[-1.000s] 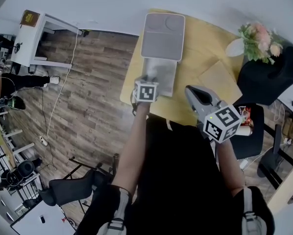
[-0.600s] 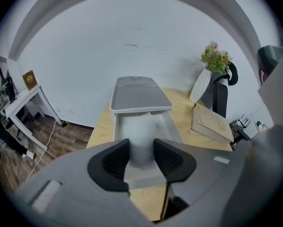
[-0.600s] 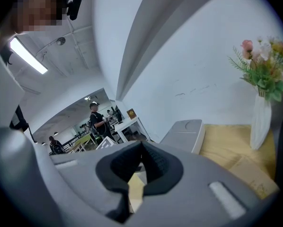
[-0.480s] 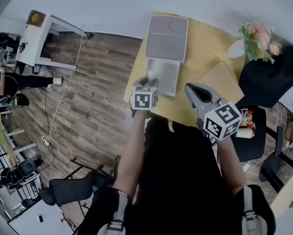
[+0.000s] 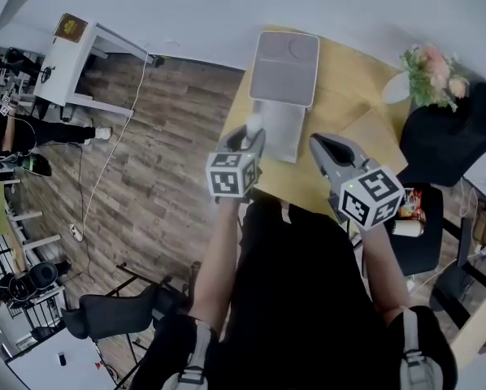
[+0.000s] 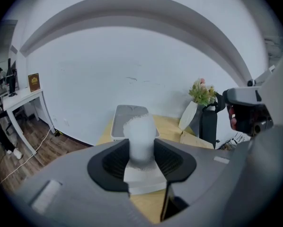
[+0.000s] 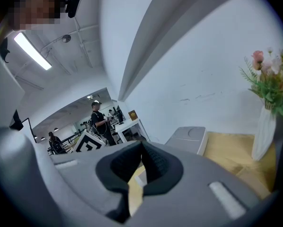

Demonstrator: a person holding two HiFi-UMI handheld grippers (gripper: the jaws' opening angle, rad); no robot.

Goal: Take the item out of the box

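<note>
Head view looks down on my left tongs [image 5: 249, 136], raised over the near left part of a grey rectangular box [image 5: 279, 128] that lies open on the yellow wooden worktop [image 5: 340, 108]. The box's lid [image 5: 285, 67] is folded back toward the white wall. Left gripper view shows these tongs clamped on the task's thing, a white, frosted, round-topped cylinder [image 6: 140, 141]. It stands upright between the 2 black ribbed pads [image 6: 118, 162], which press on its left and right sides. Its rounded top pokes out above the pads, in front of the lid. Just under it lies the pale open base of the box; whether the cylinder's lower end is clear of that base I cannot tell.

My right tongs [image 5: 324, 149] hang to the right of the box, over the near part of the worktop. Right gripper view shows their tips [image 7: 140, 148] closed together with nothing held. A white vase of pink flowers [image 5: 426, 71] stands at the worktop's far right corner.
</note>
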